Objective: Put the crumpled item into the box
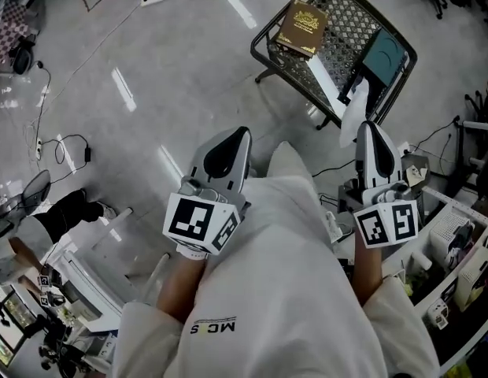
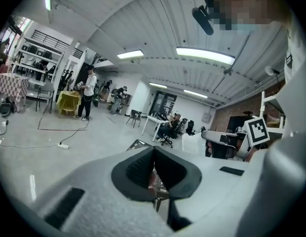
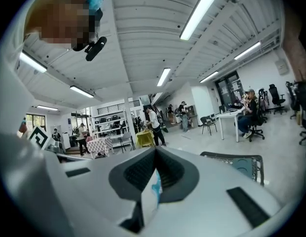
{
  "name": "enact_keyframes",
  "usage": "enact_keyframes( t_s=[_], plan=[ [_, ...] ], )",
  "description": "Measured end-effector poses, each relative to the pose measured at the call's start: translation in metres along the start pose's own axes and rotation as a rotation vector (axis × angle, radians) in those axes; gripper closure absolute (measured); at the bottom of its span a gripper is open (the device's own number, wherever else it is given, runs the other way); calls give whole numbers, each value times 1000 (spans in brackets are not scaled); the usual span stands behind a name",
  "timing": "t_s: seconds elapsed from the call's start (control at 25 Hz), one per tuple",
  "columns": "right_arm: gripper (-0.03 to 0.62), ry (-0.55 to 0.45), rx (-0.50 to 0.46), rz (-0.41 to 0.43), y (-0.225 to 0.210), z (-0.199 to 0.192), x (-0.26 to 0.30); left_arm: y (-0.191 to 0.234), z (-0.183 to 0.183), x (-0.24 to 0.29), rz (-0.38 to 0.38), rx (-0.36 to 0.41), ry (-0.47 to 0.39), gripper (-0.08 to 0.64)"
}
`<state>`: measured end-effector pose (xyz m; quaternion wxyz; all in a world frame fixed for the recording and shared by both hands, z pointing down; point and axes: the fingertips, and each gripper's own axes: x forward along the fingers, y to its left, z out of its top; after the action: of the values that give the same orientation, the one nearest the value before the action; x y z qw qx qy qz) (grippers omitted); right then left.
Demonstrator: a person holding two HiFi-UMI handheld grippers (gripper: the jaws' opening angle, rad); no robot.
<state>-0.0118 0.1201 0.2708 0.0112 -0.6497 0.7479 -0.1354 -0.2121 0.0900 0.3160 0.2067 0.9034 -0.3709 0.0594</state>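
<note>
The only print I can read is "MC" on my white coat (image 1: 291,290); the one brown book (image 1: 301,27) bears gold ornament I cannot read. Each of my two grippers carries one cube of square markers. My right gripper (image 1: 368,128) has its jaws closed on the single white crumpled item (image 1: 353,110), which sticks out past the tips. My left gripper (image 1: 240,136) has its jaws together, holding nothing. One teal box (image 1: 386,57) lies beyond the right jaws on the wire-mesh counter (image 1: 264,53), with the book to its left.
</note>
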Motion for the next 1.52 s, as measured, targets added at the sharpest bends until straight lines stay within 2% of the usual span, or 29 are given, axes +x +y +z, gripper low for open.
enact_keyframes(
  t_s=[0.2,0.32,0.64,0.92,1.12,1.28,1.52],
  plan=[
    [577,42,27,-69,-5,-21,4,17,-5,23,-55,-16,52,540],
    [578,69,9,-97,-21,-26,20,20,3,52,-89,7,79,540],
    [578,50,-7,-227,-115,-15,89,29,48,189,-195,107,147,540],
    [578,53,6,-276,-187,4,141,18,90,295,-240,171,168,540],
    [577,72,16,-308,-206,6,152,24,101,325,-231,158,192,540],
    [578,95,27,-368,-219,-6,155,18,95,348,-291,180,229,540],
    [577,122,125,-442,-233,-28,152,4,87,362,-357,190,255,540]
  ],
)
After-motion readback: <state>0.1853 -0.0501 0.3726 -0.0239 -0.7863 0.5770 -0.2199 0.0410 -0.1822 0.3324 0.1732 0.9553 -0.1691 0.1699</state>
